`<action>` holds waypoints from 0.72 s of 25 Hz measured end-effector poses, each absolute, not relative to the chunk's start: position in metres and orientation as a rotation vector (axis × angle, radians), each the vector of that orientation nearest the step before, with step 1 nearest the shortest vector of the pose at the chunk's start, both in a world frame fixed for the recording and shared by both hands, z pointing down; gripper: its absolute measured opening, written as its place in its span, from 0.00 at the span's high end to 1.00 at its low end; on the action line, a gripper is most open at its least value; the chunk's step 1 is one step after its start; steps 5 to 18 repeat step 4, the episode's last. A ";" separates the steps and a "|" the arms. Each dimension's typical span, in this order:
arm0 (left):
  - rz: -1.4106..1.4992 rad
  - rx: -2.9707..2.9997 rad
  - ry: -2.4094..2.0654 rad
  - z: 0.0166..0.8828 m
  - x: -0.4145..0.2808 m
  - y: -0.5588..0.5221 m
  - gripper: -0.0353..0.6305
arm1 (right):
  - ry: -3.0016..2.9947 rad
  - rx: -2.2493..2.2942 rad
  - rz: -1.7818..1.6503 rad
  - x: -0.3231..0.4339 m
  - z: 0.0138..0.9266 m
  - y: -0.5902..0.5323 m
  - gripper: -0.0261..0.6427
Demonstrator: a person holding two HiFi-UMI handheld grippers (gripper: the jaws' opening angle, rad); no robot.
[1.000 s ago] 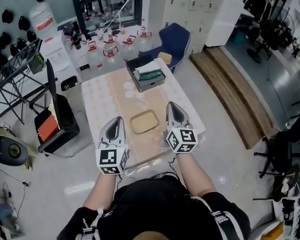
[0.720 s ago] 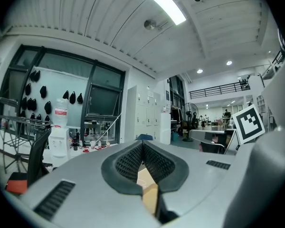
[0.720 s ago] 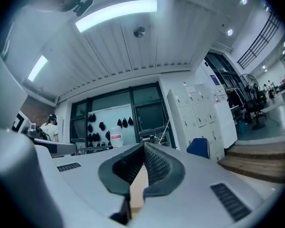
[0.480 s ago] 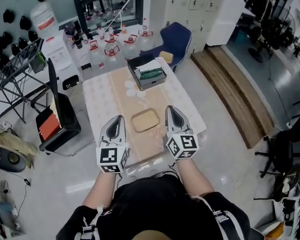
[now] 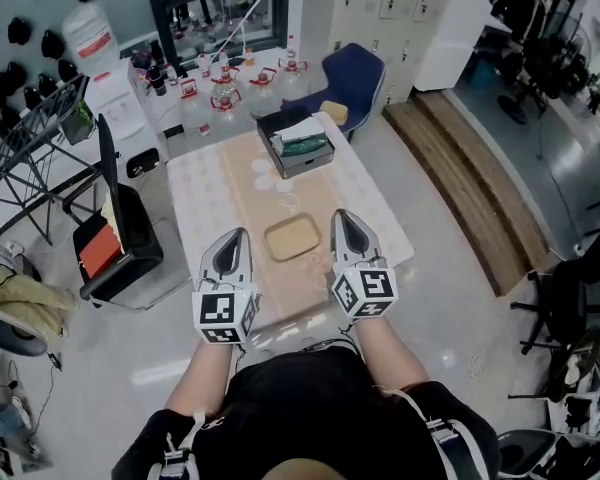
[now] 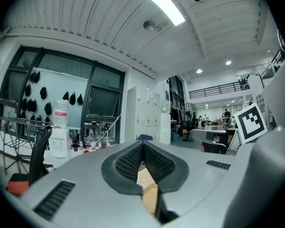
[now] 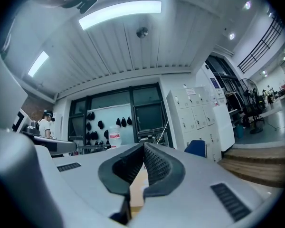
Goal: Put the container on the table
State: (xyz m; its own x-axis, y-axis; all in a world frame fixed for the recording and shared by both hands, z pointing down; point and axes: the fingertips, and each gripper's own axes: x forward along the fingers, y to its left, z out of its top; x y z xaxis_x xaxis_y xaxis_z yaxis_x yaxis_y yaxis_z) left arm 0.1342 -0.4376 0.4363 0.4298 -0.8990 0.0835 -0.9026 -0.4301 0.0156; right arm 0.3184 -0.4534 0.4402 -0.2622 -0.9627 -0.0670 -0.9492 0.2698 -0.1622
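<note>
Between my left gripper (image 5: 236, 238) and right gripper (image 5: 344, 216), both jaws closed and empty, I see a shallow tan container (image 5: 292, 238) on the cloth-covered worktop (image 5: 208, 200); a dark rectangular box (image 5: 298, 144) sits at twelve o'clock.

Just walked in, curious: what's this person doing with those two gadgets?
A person stands at the near end of a table, holding a left gripper and a right gripper, both shut and empty. A shallow tan container lies on the table between them, touched by neither. A dark box sits at the far end.
</note>
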 end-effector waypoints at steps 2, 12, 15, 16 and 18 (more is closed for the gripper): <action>0.096 2.606 -1.645 0.436 0.132 -0.437 0.93 | 2.376 -1.804 -0.136 0.317 0.439 -0.452 0.94; 0.096 2.606 -1.645 0.436 0.130 -0.436 0.93 | 2.373 -1.800 -0.147 0.315 0.438 -0.451 0.94; 0.096 2.606 -1.645 0.436 0.130 -0.436 0.93 | 2.373 -1.800 -0.147 0.315 0.438 -0.451 0.94; 0.096 2.606 -1.645 0.436 0.130 -0.436 0.93 | 2.373 -1.800 -0.147 0.315 0.438 -0.451 0.94; 0.096 2.606 -1.645 0.436 0.130 -0.436 0.93 | 2.373 -1.800 -0.147 0.315 0.438 -0.451 0.94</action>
